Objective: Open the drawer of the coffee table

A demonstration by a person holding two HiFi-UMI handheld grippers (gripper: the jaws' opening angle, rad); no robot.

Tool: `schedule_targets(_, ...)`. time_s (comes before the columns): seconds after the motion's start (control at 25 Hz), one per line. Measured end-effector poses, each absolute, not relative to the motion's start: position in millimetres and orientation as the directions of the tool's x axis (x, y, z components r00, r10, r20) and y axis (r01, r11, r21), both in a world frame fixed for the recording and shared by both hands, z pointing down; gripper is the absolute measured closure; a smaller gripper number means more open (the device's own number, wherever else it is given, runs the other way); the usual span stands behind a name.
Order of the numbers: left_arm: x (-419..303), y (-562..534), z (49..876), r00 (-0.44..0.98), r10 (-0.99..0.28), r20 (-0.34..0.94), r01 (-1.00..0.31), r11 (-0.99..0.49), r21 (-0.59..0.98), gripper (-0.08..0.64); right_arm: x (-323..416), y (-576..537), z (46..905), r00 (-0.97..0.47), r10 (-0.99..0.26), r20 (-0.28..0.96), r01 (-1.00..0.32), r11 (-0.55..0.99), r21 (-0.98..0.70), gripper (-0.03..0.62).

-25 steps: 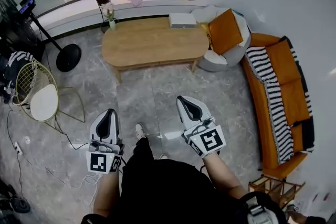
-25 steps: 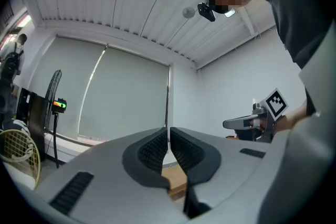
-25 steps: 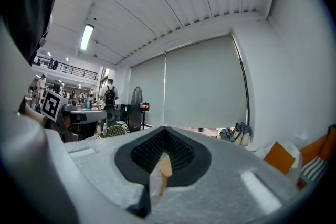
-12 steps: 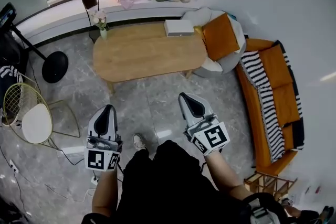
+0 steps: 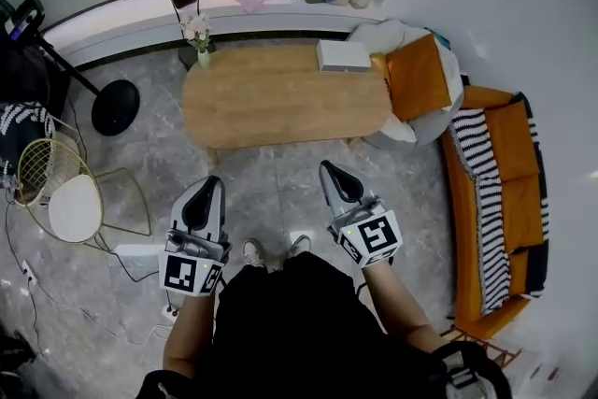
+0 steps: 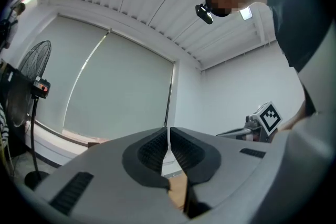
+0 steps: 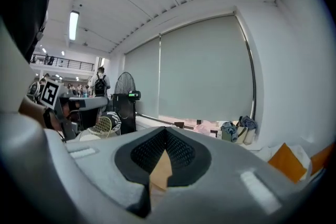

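While the person stands on the grey marbled floor [image 5: 280, 178] at the lower middle of the frame, the task's target, the long oval light-wood coffee table [image 5: 280, 98], sits ahead at the upper centre, well apart from both tools. The left gripper [image 5: 206, 192] is pinched fully together with nothing between its pads, and the right gripper [image 5: 336, 178] is likewise closed and empty; both point towards the table from the near side. On the tabletop, a flat white box [image 5: 343, 56] lies at the upper right end and a small vase of pale flowers [image 5: 199, 37] stands just beyond the upper left end. No drawer front or handle can be made out from above, so, by my reading, nothing is done yet: the approach, finding the handle, gripping and pulling all remain.
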State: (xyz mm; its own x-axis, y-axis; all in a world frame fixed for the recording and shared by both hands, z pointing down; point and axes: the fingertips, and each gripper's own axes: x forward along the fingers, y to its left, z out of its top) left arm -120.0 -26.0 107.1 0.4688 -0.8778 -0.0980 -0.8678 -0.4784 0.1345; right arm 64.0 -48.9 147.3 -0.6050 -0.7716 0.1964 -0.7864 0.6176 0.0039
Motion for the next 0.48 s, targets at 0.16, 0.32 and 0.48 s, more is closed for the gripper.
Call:
schedule_targets(0.16,-108,-42,114,0.424,-0.903,-0.075,-0.894,-0.43,0.123,0.541,65,-72,175,-0.654,-0.717,0.241,-0.733,0.68,0.034,0.592)
schedule_targets(0.32,-103,-63,147,0.399,-0.917,-0.018,-0.91,-0.399,0.115,0.541,62,-91,221,-0.687,-0.664,0.294,-0.697,0.717,-0.007,0.592)
schedule_targets(0.48,-105,-92,183,0.381,-0.924,-0.041,-0.917,-0.383,0.111,0.541,54,-116,275,-0.699,-0.635,0.328,-0.681,0.732,-0.033,0.592)
